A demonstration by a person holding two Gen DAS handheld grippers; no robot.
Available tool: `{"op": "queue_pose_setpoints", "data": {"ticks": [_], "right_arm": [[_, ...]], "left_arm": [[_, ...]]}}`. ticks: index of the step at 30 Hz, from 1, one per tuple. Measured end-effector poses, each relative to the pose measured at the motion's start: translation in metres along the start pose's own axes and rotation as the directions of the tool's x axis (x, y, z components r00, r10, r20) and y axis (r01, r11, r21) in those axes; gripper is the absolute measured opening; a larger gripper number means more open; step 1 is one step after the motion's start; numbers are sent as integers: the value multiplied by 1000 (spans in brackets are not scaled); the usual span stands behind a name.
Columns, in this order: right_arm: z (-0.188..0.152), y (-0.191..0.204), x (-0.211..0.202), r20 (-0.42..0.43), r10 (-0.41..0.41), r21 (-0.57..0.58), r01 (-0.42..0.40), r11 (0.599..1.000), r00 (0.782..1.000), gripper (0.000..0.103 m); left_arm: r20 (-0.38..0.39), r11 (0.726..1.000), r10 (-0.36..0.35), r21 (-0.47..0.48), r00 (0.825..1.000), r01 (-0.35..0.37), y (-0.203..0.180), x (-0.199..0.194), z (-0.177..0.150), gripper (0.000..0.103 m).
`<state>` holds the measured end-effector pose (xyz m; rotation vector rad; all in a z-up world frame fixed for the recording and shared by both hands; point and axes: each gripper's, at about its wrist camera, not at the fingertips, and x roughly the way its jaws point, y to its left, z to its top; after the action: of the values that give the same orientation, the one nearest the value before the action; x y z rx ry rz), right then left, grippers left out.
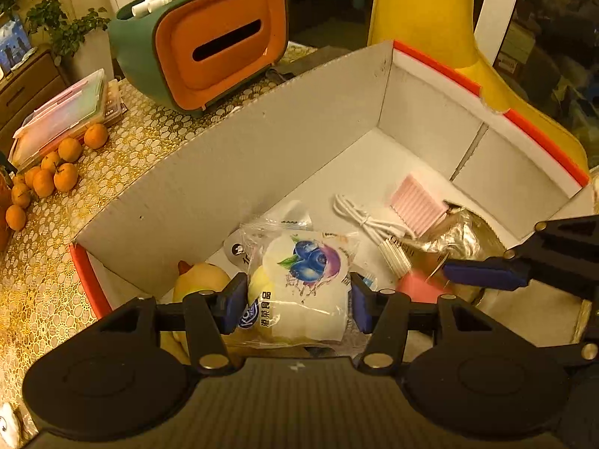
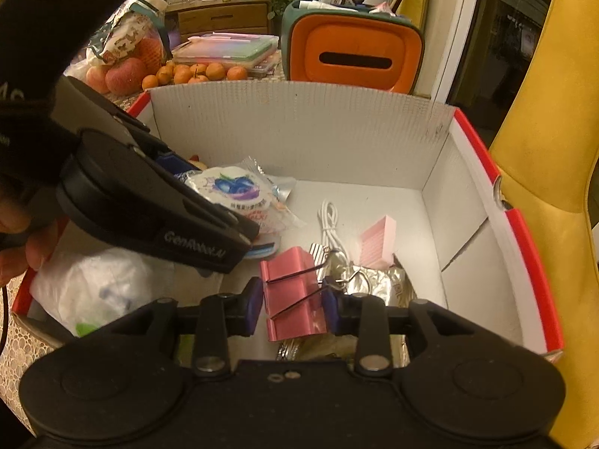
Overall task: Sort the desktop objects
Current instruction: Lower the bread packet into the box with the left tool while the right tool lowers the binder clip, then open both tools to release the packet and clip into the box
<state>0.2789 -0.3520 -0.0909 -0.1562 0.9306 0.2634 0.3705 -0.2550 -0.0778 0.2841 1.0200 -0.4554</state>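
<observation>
Warm lamplight fills the cardboard box [image 2: 299, 131] where our left gripper [image 1: 295, 299] pinches a blueberry snack pouch [image 1: 303, 280] and our right gripper [image 2: 292, 299] clamps a pink binder clip [image 2: 292, 292], both poised just above its floor, lengthwise between the pads.

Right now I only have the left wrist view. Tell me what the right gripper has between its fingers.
Observer: The right gripper is shut on a pink binder clip, with a pad on each side of it.
Operator: Check the near left corner of the box for me.
Observer: A crumpled white plastic bag lies in that corner of the box.
Operator: Now tell me what sits past the oranges on the table.
Observer: Reddish apples sit next to the oranges, outside the box.
</observation>
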Motion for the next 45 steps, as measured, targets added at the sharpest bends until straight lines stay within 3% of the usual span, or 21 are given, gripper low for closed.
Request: {"op": "queue_pose_setpoints", "data": {"ticks": [10,12,14,18,21,28,32,45], "right_arm": [[-5,-10,-9,19,24,54,-25,998,1000,52],[-5,-12,-15,42,38,64,-41,997,998,68],[-4,-14,-20,65,48,66,-52,996,997,68],[-3,-16,-28,88,57,71,-63,996,995,72],[-4,-15,-34,106,75,78,-84,993,992,75],[-6,-8,-56,172,86,59,-97,993,981,85],[-7,-3,-71,206,88,54,-101,993,975,91],[-12,16,-113,257,68,91,-94,991,964,94]], "left_arm": [[74,1000,-22,-4,997,23,-5,-18,-8,62],[96,999,-38,-20,995,40,-5,-25,-11,65],[115,998,-41,-38,992,45,-5,-31,-13,71],[139,996,-40,-78,990,51,-1,-42,-19,72],[170,994,-37,-93,985,54,4,-54,-26,84],[222,989,-34,-134,974,65,13,-76,-42,86],[263,986,-35,-147,964,75,16,-93,-52,99],[371,986,4,-156,928,58,22,-168,-94,101]]}}
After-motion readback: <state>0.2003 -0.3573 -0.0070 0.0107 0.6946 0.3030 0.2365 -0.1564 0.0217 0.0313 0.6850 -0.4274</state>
